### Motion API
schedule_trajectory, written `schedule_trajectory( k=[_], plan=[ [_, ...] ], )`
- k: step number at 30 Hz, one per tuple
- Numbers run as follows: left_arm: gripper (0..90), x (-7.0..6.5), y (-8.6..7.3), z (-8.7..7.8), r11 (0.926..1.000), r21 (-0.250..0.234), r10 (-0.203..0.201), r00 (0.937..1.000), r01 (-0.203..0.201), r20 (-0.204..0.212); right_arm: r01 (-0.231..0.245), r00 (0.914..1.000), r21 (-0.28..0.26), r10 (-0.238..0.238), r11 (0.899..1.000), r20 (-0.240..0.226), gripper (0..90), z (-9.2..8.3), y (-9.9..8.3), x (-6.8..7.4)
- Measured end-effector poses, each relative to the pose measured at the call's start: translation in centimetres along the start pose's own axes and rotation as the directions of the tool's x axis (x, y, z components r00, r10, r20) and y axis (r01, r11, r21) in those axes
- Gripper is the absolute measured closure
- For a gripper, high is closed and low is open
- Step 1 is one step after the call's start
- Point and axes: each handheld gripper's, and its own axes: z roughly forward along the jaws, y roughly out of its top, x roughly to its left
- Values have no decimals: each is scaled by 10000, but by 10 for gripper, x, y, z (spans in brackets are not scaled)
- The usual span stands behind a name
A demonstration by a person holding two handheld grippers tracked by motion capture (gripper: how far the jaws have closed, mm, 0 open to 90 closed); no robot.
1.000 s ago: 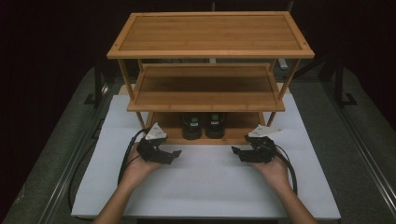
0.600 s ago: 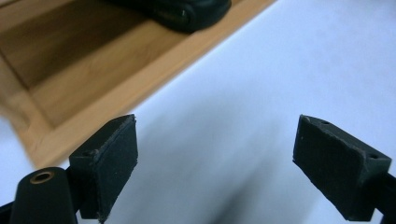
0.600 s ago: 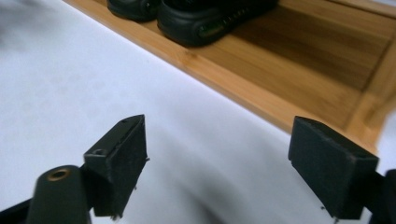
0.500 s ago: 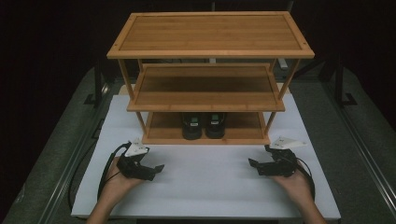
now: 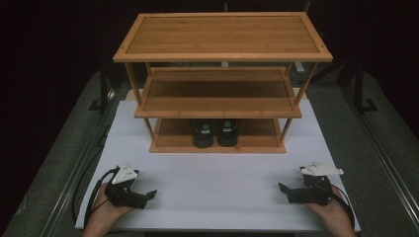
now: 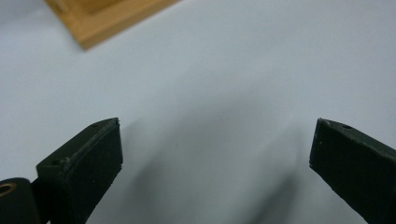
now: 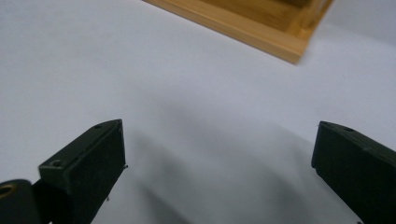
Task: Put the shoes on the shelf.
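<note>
The pair of black shoes (image 5: pixel 215 132) on the bottom tier of the three-tier bamboo rack (image 5: pixel 222 37) is half hidden under the middle shelf; their fronts alone show. In both gripper views the rack is a blurred corner cut by the top edge.

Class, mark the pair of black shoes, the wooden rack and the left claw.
pair of black shoes (image 5: pixel 215 132), high view, toe fronts.
wooden rack (image 5: pixel 222 33), high view, top shelf.
left claw (image 5: pixel 148 195), high view, between its tips.

Black claws (image 5: pixel 149 195) (image 5: pixel 283 188) — grey three-cornered top plates, black cables — sleeves seemingly none.
</note>
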Motion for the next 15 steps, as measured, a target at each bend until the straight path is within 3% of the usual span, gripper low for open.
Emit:
schedule_trajectory(
  k=[4, 11, 15],
  plan=[
    [21, 0, -11, -1, 9999, 102, -23, 9999, 25, -132, -171, 9996, 161, 167, 9997, 246, 24, -5, -8, -6],
    [21, 2, -11, 0, 9998, 147, -146, 9999, 147, -28, -110, 9995, 933, 82, 9956, 306, 24, 2, -10, -7],
    [21, 2, -11, 0, 9998, 154, -150, 9999, 151, -20, -153, 9995, 943, 128, 9954, 275, 24, 2, -10, -8]
  ],
)
